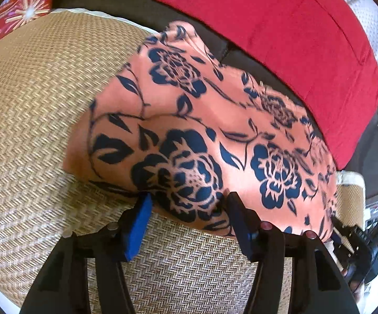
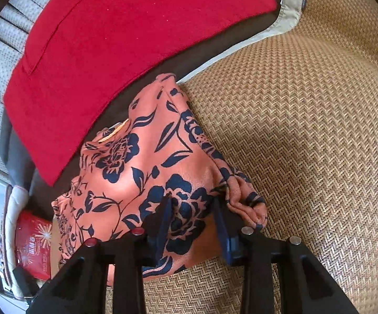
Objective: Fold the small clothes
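An orange garment with a dark blue flower print point(image 1: 202, 130) lies bunched on a woven straw mat point(image 1: 44, 104). My left gripper point(image 1: 189, 204) is open, its blue-padded jaws standing either side of the garment's near edge. In the right wrist view the same garment point(image 2: 136, 162) lies on the mat point(image 2: 306, 130). My right gripper point(image 2: 192, 209) is open, its jaws straddling a fold of the cloth near a crumpled corner point(image 2: 244, 198). The right gripper also shows in the left wrist view point(image 1: 351, 240) at the garment's far right end.
A folded red cloth point(image 1: 280, 39) lies on a dark surface beyond the garment; it also shows in the right wrist view point(image 2: 110, 47). A red printed box point(image 1: 18, 10) stands at the mat's far left, also seen in the right wrist view point(image 2: 34, 246).
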Demonstrator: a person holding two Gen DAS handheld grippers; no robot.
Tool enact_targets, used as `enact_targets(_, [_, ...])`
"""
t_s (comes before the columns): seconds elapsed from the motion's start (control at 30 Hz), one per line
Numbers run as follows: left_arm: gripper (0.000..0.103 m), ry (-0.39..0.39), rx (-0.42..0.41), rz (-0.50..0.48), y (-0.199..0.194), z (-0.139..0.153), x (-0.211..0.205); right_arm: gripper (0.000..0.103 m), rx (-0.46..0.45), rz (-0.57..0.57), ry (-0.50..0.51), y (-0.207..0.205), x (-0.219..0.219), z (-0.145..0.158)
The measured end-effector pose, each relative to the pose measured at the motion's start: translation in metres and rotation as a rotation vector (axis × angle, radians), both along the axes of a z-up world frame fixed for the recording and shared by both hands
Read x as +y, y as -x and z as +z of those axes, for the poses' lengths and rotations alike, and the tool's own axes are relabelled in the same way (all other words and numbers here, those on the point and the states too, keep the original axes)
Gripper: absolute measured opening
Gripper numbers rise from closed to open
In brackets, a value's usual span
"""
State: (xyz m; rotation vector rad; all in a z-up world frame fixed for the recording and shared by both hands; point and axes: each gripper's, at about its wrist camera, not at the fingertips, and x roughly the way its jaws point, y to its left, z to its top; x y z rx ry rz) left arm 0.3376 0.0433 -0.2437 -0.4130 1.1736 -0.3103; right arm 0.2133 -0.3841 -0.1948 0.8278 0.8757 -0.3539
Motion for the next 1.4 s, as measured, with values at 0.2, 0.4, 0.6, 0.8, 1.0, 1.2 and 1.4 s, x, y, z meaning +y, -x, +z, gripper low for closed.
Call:
enact_targets(0.2, [0.06,-0.092,-0.247,0.076,0.017,0.047,0.016,0.04,-0.182,0.027,0.246,0.019,0.037,0.061])
enact_targets(0.4, [0.06,-0.198,-0.212,0.003,-0.004,0.029,-0.018,0.04,-0.133,0.11,0.169,-0.011,0.048,0.04])
enact_targets(0.6, [0.06,-0.323,-0.161,-0.059,-0.017,0.002,-0.031,0.039,0.001,0.174,0.174,-0.03,0.06,0.003])
enact_targets(0.8, [0.062,-0.402,-0.178,-0.125,-0.022,-0.004,-0.048,0.039,0.02,0.228,0.149,-0.025,0.064,-0.008])
enact_targets(1.0, [0.062,-0.399,-0.195,-0.104,-0.01,0.002,-0.04,0.039,-0.016,0.22,0.092,-0.006,0.055,-0.002])
enact_targets(1.2, [0.066,-0.391,-0.308,-0.09,0.006,0.03,-0.047,0.04,-0.186,0.135,0.161,0.02,0.045,0.038])
enact_targets(1.4, [0.068,-0.452,-0.281,-0.132,0.006,0.025,-0.069,0.04,-0.198,0.155,0.073,-0.008,0.062,0.024])
